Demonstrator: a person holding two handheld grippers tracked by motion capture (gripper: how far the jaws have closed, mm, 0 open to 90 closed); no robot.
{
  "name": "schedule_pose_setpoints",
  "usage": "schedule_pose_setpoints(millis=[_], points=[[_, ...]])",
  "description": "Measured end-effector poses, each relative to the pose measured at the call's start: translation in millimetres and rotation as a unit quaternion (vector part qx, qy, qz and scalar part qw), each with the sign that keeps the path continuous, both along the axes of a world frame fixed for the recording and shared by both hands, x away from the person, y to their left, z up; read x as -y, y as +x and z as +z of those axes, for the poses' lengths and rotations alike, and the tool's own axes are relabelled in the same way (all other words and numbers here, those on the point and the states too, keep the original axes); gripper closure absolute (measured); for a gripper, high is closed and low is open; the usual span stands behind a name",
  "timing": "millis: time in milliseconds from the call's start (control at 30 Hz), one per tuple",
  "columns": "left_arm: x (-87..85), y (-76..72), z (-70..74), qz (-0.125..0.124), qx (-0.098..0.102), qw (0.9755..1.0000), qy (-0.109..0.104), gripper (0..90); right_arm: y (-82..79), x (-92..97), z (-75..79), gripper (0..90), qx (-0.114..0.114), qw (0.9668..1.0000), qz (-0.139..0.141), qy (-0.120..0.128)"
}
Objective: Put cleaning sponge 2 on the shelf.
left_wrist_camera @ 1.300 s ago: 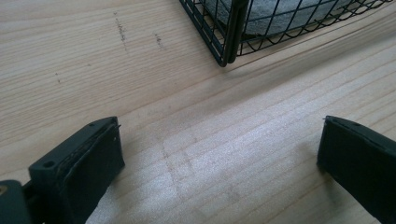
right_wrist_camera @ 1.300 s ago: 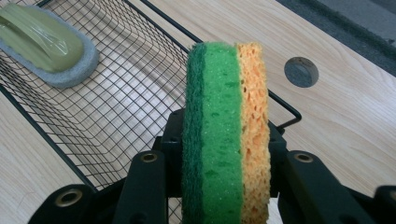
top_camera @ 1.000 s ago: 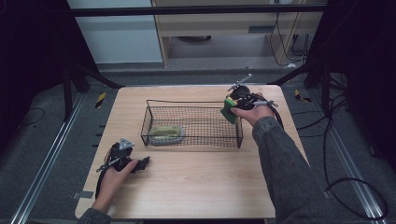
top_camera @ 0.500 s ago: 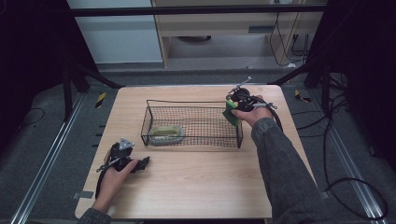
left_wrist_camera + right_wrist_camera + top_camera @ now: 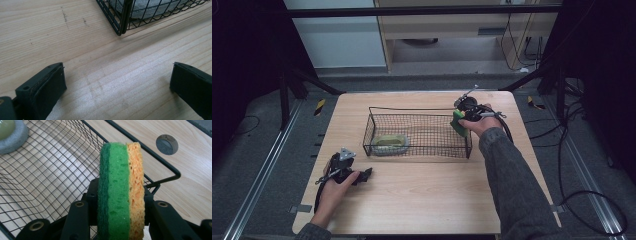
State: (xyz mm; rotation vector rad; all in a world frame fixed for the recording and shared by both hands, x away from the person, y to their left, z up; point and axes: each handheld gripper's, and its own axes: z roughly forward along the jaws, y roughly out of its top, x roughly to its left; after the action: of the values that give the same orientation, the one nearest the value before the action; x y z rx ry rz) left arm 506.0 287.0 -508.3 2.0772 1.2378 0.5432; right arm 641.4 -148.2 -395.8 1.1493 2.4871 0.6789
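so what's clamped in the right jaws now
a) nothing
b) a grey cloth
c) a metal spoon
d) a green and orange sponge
d: the right gripper pinches a green and orange sponge edge-on over the corner of the wire basket.

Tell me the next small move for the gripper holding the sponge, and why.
Probably carry the sponge a little further over the wire basket and lower it before opening. The right gripper clamps it on edge right at the basket's corner rim, so releasing now might drop it on the rim or the table.

Green-and-orange sponge [image 5: 121, 190] upright over basket [image 5: 160, 161] corner
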Motion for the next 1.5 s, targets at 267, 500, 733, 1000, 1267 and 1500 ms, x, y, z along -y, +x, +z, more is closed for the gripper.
schedule_pose_setpoints(millis=[267,500,733,1000,1267,1500], points=[[0.4,0.6,-0.1,0.0,0.0,1.0,0.0,0.0,2.2,-5.7,-6.9,64.1,-0.001,0.9999,0.002,-0.012],[0.3,0.6,0.0,0.0,0.0,1.0,0.0,0.0,2.4,-9.8,-16.5,64.0,-0.009,0.9997,0.004,-0.022],[0.7,0.9,-0.2,0.0,0.0,1.0,-0.001,0.0,3.7,-10.8,-22.2,64.0,-0.016,0.9995,0.0,-0.026],[0.7,0.9,-0.2,0.0,0.0,1.0,-0.001,0.0,2.8,-12.1,-25.1,63.5,-0.021,0.9994,0.0,-0.027],[0.7,1.0,-0.1,0.0,0.0,1.0,-0.001,0.0,2.6,-13.1,-24.9,57.7,-0.025,0.9993,-0.003,-0.026],[1.0,1.2,-0.2,0.002,0.001,1.0,-0.002,0.0,-3.6,-14.0,-17.7,52.2,-0.023,0.9994,-0.002,-0.025]])
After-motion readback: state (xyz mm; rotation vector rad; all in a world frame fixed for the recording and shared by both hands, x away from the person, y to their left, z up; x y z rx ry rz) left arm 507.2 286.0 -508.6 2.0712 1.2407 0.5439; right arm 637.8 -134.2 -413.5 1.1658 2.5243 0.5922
